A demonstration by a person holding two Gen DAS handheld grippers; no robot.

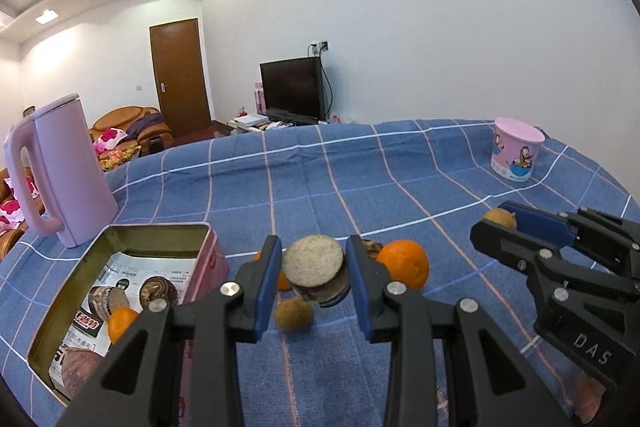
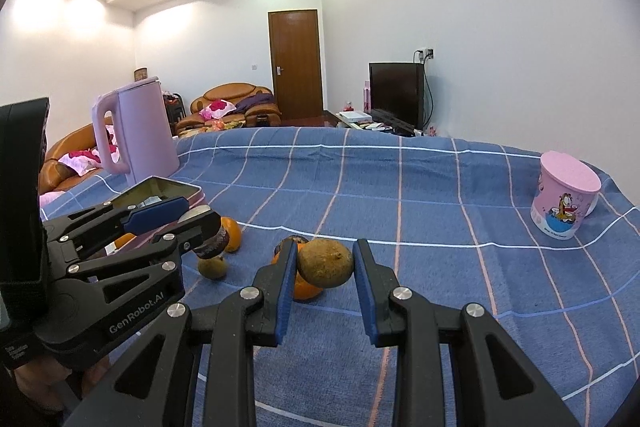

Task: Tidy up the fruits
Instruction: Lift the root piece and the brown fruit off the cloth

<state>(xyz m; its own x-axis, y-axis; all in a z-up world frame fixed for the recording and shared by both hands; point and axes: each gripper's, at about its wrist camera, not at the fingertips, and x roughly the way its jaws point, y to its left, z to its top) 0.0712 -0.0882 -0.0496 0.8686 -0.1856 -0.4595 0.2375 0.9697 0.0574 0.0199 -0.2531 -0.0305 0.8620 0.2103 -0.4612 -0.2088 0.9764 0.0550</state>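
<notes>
My left gripper (image 1: pixel 314 255) is shut on a round dark purple fruit with a pale flat top (image 1: pixel 316 267), held above the blue checked cloth (image 1: pixel 360 179). Under it lies a small brown fruit (image 1: pixel 294 313). One orange (image 1: pixel 404 263) sits just right of it, and another orange (image 1: pixel 282 281) is half hidden behind the left finger. My right gripper (image 2: pixel 325 259) is shut on a brown kiwi-like fruit (image 2: pixel 326 263), over an orange (image 2: pixel 306 291). An open pink tin (image 1: pixel 156 227) at the left holds an orange (image 1: pixel 120 323) on printed paper.
A tall pink kettle (image 1: pixel 68 171) stands behind the tin. A pink cartoon cup (image 1: pixel 518 155) stands at the far right of the table. A small dark fruit (image 2: pixel 294 239) lies behind the right gripper's orange. The table's far edge drops to a living room.
</notes>
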